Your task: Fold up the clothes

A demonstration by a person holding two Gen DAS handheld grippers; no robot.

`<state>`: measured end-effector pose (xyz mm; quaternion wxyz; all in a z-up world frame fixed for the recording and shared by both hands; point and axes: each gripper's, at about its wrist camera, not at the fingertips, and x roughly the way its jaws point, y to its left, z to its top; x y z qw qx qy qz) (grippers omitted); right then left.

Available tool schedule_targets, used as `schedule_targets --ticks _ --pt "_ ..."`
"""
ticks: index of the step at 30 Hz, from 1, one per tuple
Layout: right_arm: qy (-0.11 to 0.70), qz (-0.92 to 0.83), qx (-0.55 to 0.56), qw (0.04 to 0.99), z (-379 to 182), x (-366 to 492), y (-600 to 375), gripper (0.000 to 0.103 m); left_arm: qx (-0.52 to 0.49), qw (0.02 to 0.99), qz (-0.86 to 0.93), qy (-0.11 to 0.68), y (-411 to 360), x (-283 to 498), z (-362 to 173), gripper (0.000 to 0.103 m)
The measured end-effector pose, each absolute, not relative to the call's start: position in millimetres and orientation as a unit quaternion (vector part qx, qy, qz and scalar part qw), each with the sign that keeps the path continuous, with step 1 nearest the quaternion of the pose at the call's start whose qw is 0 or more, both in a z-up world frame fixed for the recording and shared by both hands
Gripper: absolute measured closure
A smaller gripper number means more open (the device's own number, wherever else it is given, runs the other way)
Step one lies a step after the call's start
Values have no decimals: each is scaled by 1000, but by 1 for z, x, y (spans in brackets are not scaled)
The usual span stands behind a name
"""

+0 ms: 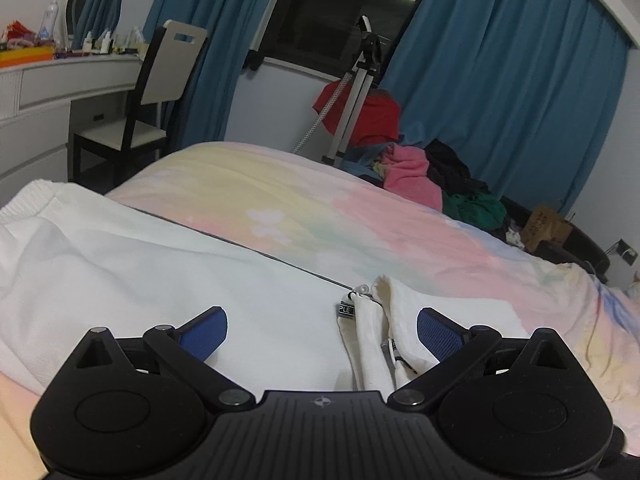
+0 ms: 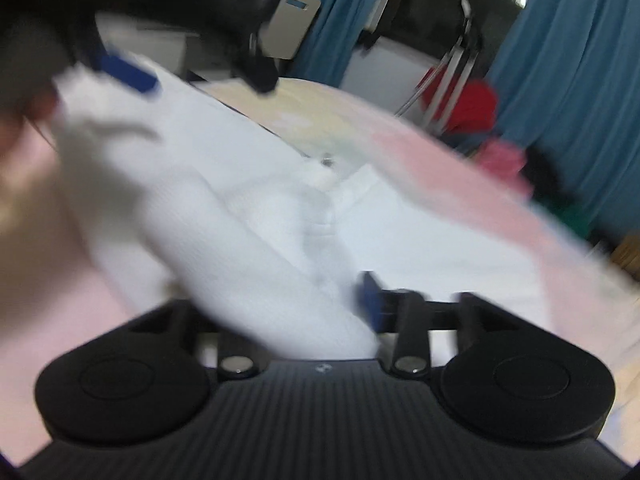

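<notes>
A white garment (image 1: 132, 264) lies spread on the pastel bedspread (image 1: 304, 208). Its collar with a label (image 1: 346, 310) lies just ahead of my left gripper (image 1: 322, 330), which is open and empty, with both blue pads low over the cloth. In the blurred right wrist view, my right gripper (image 2: 352, 304) is shut on a fold of the white garment (image 2: 256, 232), which drapes over its left finger. The left gripper (image 2: 128, 70) shows at the top left, over the garment's far edge.
A pile of clothes (image 1: 440, 176) in pink, red, black and green lies at the bed's far side beside a tripod (image 1: 352, 88). A chair (image 1: 152, 92) and a white dressing table (image 1: 48, 88) stand to the left. Blue curtains (image 1: 512, 80) hang behind.
</notes>
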<state>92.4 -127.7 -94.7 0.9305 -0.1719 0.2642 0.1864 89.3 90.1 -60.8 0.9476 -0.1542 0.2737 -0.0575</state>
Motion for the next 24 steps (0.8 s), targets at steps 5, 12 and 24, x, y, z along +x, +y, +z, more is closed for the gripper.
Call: schedule_targets --ticks 5,12,24 --pt "271 250 -50 928 -68 40 -147 28 -182 939 -67 283 100 98 -70 4" --pt "237 215 -2 947 -62 33 -164 28 -139 931 -95 323 74 153 -86 17" --pt "268 260 -104 922 -103 55 -129 28 -101 916 -128 366 36 220 -124 71"
